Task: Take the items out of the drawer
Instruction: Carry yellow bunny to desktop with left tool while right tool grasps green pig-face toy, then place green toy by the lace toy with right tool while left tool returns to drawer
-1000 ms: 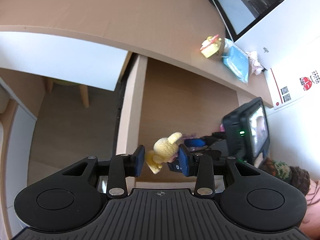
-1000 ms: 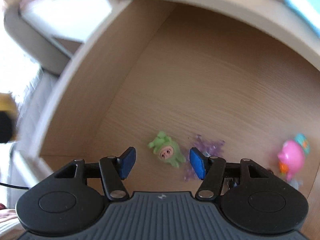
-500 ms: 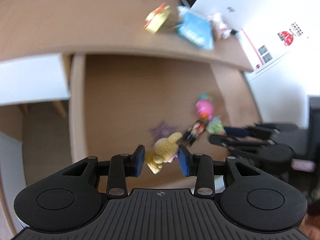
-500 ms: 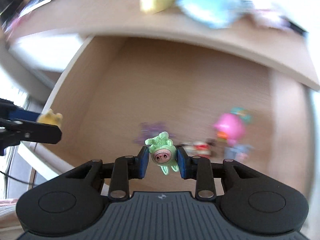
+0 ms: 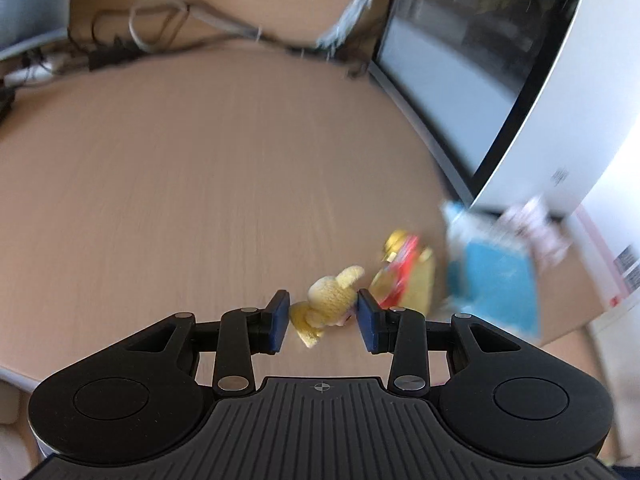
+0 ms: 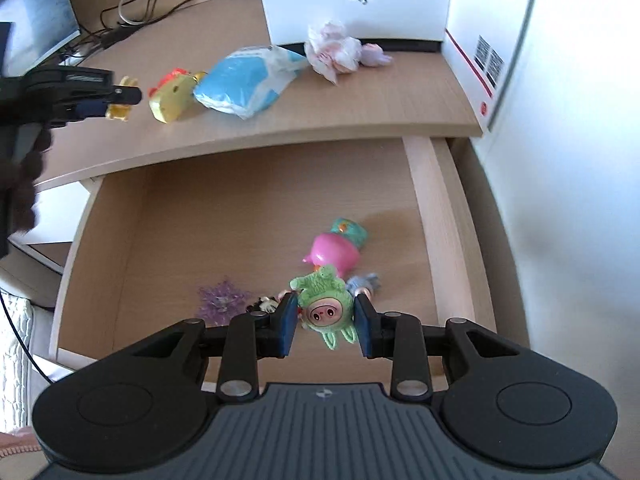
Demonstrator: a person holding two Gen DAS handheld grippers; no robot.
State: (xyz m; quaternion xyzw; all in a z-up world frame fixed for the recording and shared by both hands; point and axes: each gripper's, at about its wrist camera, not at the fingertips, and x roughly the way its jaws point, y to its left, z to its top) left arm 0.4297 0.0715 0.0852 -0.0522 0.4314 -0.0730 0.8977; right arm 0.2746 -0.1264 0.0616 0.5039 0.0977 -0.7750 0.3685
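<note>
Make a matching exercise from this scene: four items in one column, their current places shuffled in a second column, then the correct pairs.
Items
1. yellow knitted toy
2. green pig-faced toy
3. pink toy
4. blue packet

Places
A. lying on the drawer floor
B. between the jaws of the right gripper
C. on the desktop, in front of the white box
D. between the jaws of the left gripper

Pairs: 1-D, 2-B, 3-A, 4-C

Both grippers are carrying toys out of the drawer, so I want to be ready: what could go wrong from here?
The yellow knitted toy sits skewed in the left gripper and may slip. Setting it down could knock the yellow-and-red toy beside it. The right gripper pinches only the green toy by its head; it may twist free.
</note>
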